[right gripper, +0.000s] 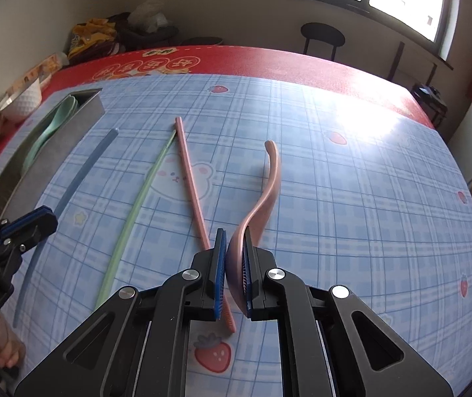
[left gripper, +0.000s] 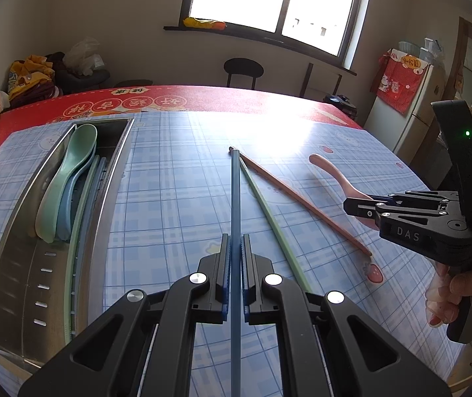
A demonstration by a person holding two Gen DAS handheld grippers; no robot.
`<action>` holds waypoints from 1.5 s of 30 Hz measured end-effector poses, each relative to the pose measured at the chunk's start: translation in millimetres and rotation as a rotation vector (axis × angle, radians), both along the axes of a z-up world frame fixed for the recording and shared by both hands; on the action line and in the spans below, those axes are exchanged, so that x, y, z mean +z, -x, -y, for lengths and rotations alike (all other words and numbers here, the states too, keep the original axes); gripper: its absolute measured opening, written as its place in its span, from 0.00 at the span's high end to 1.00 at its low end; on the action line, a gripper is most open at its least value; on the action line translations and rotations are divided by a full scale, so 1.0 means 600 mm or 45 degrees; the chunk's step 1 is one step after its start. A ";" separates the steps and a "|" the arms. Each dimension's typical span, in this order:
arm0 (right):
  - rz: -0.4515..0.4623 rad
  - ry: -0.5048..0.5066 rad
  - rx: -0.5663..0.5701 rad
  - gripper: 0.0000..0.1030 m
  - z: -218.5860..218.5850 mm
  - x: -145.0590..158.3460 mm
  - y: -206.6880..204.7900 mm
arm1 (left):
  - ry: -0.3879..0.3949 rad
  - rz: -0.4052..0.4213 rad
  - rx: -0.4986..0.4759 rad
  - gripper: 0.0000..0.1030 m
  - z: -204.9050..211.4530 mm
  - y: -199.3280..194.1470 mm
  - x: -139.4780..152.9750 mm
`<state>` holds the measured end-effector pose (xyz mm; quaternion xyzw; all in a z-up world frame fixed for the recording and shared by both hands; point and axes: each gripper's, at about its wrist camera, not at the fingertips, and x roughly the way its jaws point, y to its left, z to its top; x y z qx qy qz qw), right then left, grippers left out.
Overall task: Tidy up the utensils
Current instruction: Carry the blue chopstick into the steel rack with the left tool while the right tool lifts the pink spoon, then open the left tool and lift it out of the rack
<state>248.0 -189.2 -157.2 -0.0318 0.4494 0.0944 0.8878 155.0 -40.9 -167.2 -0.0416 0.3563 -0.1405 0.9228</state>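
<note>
My left gripper (left gripper: 236,248) is shut on a blue chopstick (left gripper: 235,195), which points away from me over the table; it also shows in the right wrist view (right gripper: 80,172). My right gripper (right gripper: 234,248) is shut on the bowl of a pink spoon (right gripper: 269,178), handle pointing away; the spoon shows in the left wrist view (left gripper: 335,175) too. A green chopstick (right gripper: 137,205) and a pink chopstick (right gripper: 189,182) lie on the plaid cloth between the grippers. A steel tray (left gripper: 21,248) at the left holds a green spoon (left gripper: 67,172), a blue spoon and chopsticks.
A white bowl (right gripper: 26,99) stands at the table's far left edge. The red cloth (right gripper: 269,63) covers the far part of the table. A stool (left gripper: 243,69) and a fridge (left gripper: 408,112) stand beyond it.
</note>
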 end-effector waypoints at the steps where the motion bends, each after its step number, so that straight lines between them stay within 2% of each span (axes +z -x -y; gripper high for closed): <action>1: 0.010 -0.024 -0.002 0.91 0.000 0.002 0.002 | 0.010 0.003 0.002 0.94 -0.002 0.000 0.001; 7: 0.096 -0.242 -0.013 0.91 -0.018 0.017 0.010 | 0.077 -0.024 0.014 0.94 -0.015 -0.002 0.008; 13: 0.141 -0.402 0.064 0.91 -0.064 0.027 0.011 | 0.123 0.015 0.033 0.94 -0.056 0.019 0.057; 18: 0.161 -0.552 0.080 0.91 -0.086 0.027 0.001 | 0.150 -0.028 0.121 0.94 -0.126 0.007 0.081; 22: 0.184 -0.647 0.091 0.91 -0.096 0.017 -0.006 | 0.147 -0.124 0.215 0.94 -0.171 -0.018 0.072; 28: 0.182 -0.663 0.097 0.91 -0.081 0.009 -0.004 | 0.137 -0.237 0.281 0.94 -0.186 -0.058 0.047; 32: 0.134 -0.709 0.078 0.91 -0.066 0.001 -0.005 | 0.135 -0.307 0.273 0.94 -0.176 -0.080 0.034; 37: 0.144 -0.729 0.104 0.91 -0.067 0.007 0.004 | 0.080 -0.343 0.291 0.94 -0.172 -0.097 0.032; 45: 0.135 -0.725 0.112 0.91 -0.071 0.006 0.006 | 0.060 -0.427 0.312 0.94 -0.175 -0.122 0.014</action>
